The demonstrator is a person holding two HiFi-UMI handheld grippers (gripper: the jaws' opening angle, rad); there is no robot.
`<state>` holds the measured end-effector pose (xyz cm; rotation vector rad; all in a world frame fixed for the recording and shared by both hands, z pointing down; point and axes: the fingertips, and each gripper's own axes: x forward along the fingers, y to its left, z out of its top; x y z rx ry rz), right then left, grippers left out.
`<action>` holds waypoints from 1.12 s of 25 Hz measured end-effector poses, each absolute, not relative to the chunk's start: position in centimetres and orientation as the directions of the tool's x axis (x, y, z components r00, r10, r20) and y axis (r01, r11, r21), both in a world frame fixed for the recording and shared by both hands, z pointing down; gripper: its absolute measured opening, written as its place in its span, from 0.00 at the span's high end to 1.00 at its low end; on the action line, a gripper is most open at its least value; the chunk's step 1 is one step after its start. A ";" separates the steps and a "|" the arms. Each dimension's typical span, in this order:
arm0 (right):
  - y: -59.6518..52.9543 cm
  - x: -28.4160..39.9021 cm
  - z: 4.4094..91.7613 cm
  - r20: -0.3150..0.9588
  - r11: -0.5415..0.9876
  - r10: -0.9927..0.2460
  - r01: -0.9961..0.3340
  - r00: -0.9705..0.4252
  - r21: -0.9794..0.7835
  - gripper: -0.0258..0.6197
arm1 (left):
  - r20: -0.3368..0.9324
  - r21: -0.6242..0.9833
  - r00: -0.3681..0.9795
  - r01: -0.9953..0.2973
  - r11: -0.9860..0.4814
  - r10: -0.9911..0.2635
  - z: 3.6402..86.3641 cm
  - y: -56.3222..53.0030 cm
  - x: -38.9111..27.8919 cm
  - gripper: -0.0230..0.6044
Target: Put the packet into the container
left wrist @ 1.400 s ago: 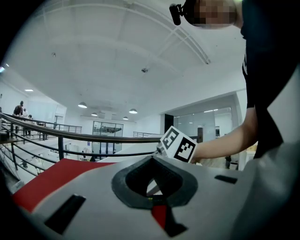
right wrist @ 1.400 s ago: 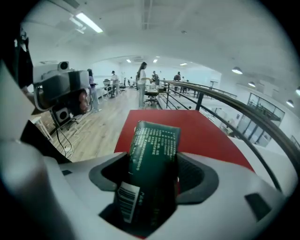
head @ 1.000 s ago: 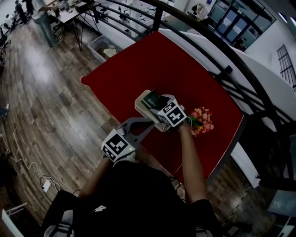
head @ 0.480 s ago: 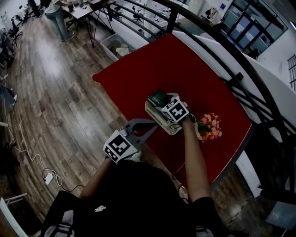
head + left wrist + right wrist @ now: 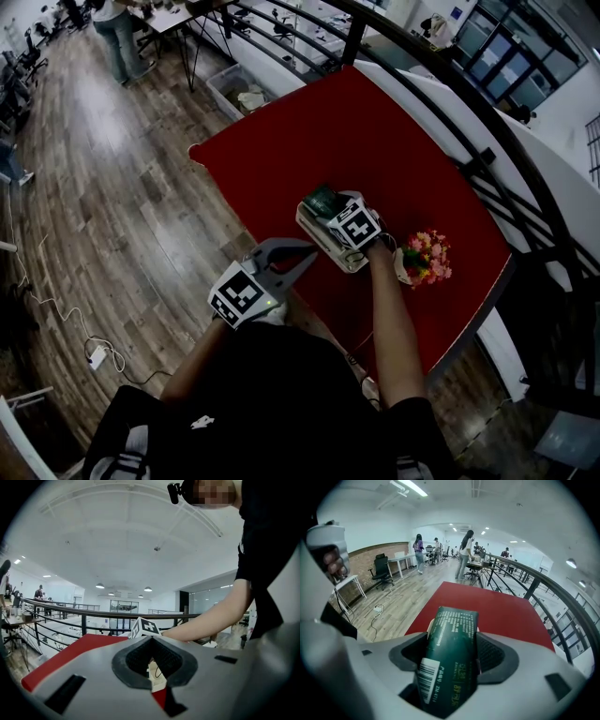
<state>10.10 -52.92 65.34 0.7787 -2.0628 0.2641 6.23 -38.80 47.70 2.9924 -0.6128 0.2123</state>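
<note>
A red desk [image 5: 281, 150] stands on a mezzanine beside a black railing [image 5: 450, 94], with a wood floor [image 5: 112, 187] filling the left of the head view. The dark green packet [image 5: 452, 634] sits near the centre of that view, clamped between the jaws of the right hand-held gripper [image 5: 326, 208]. The jaws stand wide around it and the pads press on both of its long sides, so the barcode end lies nearest the camera and the far end points down and away. Directly under it is the cream container [image 5: 307, 227], whose pale rim shows on either side of the packet in the right gripper view. The far end looks to be at the container's mouth or just inside, though I cannot tell whether it touches anything. Lower left of the container, near but apart from it, the left hand-held gripper [image 5: 305, 253] points toward it, with its jaws drawn together at the tips and nothing between them. A small bunch of flowers [image 5: 427, 260] lies on the desk to the right of the container. By my reading, the pick-up and carry are done. What remains is to lower the packet fully in, open the right jaws and draw the gripper clear.
</note>
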 end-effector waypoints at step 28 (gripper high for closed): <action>-51.0 10.9 59.1 0.570 0.653 -0.625 -0.757 -0.534 0.007 0.39 | 0.115 0.041 0.904 -0.418 -0.907 -0.412 46.9 -39.6 5.3 0.95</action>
